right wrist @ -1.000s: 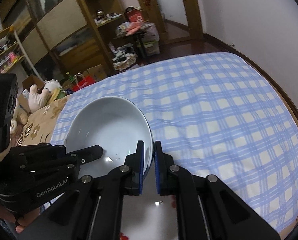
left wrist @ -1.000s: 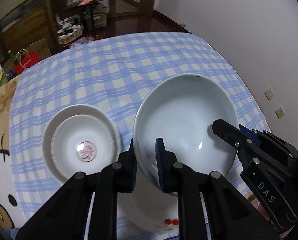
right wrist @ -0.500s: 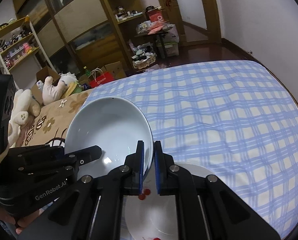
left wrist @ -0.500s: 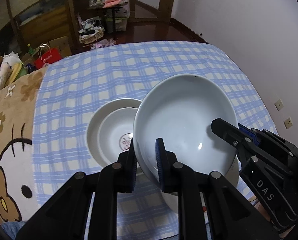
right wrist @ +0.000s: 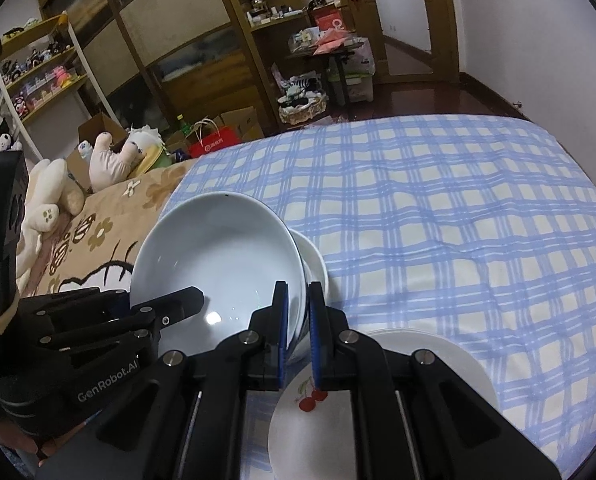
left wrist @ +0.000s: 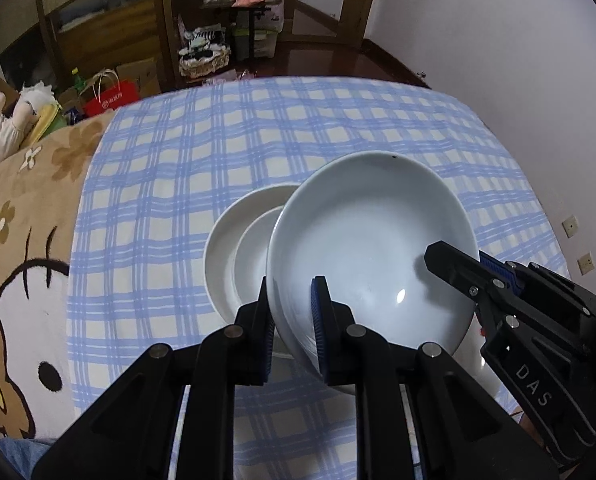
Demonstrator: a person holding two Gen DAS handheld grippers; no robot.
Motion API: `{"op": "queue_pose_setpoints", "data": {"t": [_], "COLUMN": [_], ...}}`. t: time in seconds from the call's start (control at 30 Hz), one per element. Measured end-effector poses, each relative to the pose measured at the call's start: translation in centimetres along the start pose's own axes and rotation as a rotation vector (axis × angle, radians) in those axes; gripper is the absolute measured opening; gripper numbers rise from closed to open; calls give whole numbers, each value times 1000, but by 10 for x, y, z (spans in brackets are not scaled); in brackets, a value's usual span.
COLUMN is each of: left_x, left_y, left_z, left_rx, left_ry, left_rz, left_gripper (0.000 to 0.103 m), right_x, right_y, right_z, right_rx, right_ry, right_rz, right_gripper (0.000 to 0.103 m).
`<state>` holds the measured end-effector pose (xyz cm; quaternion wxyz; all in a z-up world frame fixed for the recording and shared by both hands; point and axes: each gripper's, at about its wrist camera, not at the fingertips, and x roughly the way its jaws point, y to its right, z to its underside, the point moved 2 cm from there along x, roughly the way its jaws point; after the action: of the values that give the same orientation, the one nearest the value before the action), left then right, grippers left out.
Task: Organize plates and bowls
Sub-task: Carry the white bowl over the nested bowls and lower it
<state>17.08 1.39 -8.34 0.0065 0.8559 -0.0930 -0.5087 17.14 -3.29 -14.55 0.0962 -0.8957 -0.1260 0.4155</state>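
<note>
Bowls first: one big pale-blue bowl (left wrist: 372,248) was up in the air, tilted, with both claws on its rim. That made two grippers on one bowl. The left gripper (left wrist: 291,320) was clamped on the near-left edge, one blue pad inside the bowl and one outside, and the right gripper (right wrist: 298,320) was pinched on the opposite edge the same way, jaws nearly together with just the thin wall between them. In the left wrist view you could see the right one reaching in from the side. Below and partly behind the held bowl sat a white stack (left wrist: 237,258) on the blue checked cloth (left wrist: 217,152). It looked like two pieces, a smaller dish nested in a wider one, though the big bowl covered a good chunk, so I couldn't say more. The big bowl overlapped the stack in both views; whether it was touching it I couldn't tell. Then there was one flat white plate with a cherry print (right wrist: 382,396) lying on the cloth right under the right gripper, near the front edge. So the count was one held bowl, two nested dishes and one plate (four pieces total, as far as I could see). Off the cloth's left side was a brown cartoon blanket (left wrist: 21,216) with a couple of plush toys (right wrist: 57,188) on it.
</note>
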Motion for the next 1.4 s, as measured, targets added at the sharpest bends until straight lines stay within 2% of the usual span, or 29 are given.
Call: {"op": "queue_pose_setpoints", "data": {"t": [0.2, 0.5, 0.67, 1.07, 1.4], "left_x": [21, 38, 45, 50, 50], "left_y": [-12, -23, -25, -31, -32], "left_z": [2, 1, 2, -6, -7], "left_rx": [-16, -36, -27, -58, -66], "left_ry": [-44, -75, -92, -67, -62], "left_rz": [1, -6, -32, -23, -25], "left_gripper": [17, 17, 17, 17, 18], "right_x": [24, 43, 52, 68, 71], "right_y": [1, -2, -5, -2, 1], "right_z": [2, -2, -2, 5, 3], "right_rx": [7, 9, -3, -14, -8], "right_ry": [-33, -37, -47, -89, -82], "right_rz": [-7, -15, -5, 29, 47], "right_gripper": [11, 11, 11, 11, 10]}}
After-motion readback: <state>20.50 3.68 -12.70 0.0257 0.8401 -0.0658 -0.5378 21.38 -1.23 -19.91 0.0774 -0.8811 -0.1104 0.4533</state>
